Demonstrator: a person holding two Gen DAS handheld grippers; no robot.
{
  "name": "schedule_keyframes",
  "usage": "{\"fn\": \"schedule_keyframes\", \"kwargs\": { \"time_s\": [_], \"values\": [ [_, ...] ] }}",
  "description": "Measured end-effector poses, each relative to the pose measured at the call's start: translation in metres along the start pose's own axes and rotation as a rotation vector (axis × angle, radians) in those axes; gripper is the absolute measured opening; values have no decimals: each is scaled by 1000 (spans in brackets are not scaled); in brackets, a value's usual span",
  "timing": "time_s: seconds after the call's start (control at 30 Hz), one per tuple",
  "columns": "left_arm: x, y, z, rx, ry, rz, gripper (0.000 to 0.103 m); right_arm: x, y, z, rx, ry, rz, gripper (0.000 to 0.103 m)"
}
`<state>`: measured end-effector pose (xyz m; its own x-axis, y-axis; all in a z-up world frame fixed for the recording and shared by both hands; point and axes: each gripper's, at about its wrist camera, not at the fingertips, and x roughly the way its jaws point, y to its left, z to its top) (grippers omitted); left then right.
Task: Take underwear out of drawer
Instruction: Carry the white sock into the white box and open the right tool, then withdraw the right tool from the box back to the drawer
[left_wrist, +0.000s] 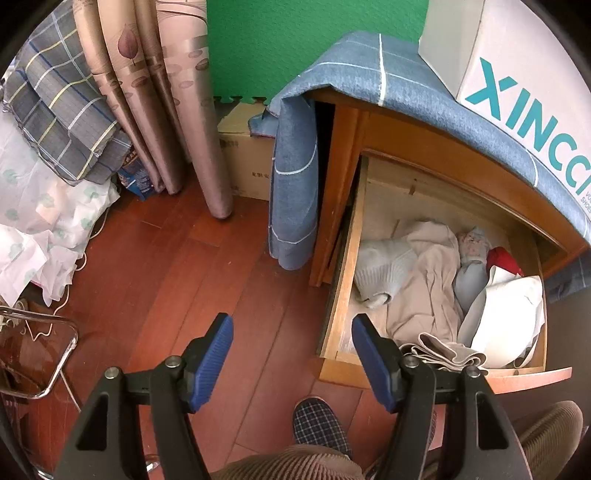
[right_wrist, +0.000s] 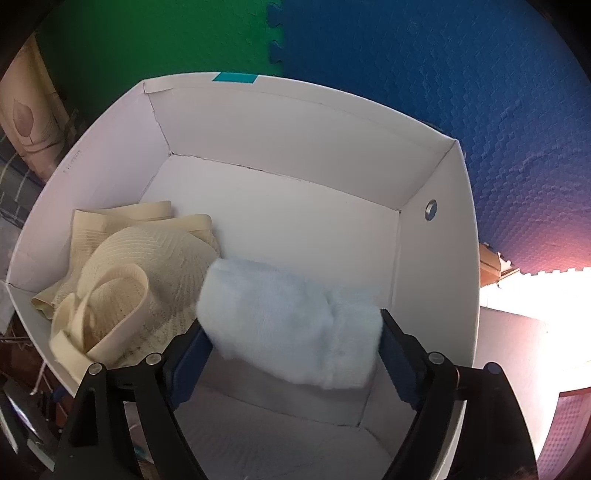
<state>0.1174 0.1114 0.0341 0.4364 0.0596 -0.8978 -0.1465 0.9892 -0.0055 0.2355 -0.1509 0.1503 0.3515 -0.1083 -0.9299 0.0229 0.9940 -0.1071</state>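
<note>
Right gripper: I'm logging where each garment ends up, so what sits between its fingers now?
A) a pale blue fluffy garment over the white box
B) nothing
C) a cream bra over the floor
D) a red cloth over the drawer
A: the right gripper has the pale blue garment between its fingers, over the white box, where a cream bra already lies.

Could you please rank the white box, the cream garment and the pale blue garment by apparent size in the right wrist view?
1. White box.
2 and 3. Cream garment and pale blue garment look alike; the blue one, between the right tool's fingers, sits nearer the camera.
</note>
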Motion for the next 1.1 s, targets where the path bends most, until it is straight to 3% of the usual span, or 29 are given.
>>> {"fn": "schedule_keyframes", "kwargs": {
  "time_s": [0.17,0.43,0.57,0.77,0.9,1.1],
  "values": [
    [0,0,0,-3,4,-12,68,-13,-1,1,8,-11,10,92],
    [0,-1,0,-12,4,-24,68,-41,4,-5,-19,-31,6,93],
    [-2,-3,0,-3,3,-30,68,-60,5,-26,-28,-30,49,93],
    [-2,-5,1,3,8,-57,68,-77,3,-82,-42,-14,102,95],
    [-1,-10,4,36,30,-69,68,-66,3,-116,-32,29,126,96],
    [-1,-16,7,121,23,-41,68,2,15,-160,-2,172,149,97]
  ]
}}
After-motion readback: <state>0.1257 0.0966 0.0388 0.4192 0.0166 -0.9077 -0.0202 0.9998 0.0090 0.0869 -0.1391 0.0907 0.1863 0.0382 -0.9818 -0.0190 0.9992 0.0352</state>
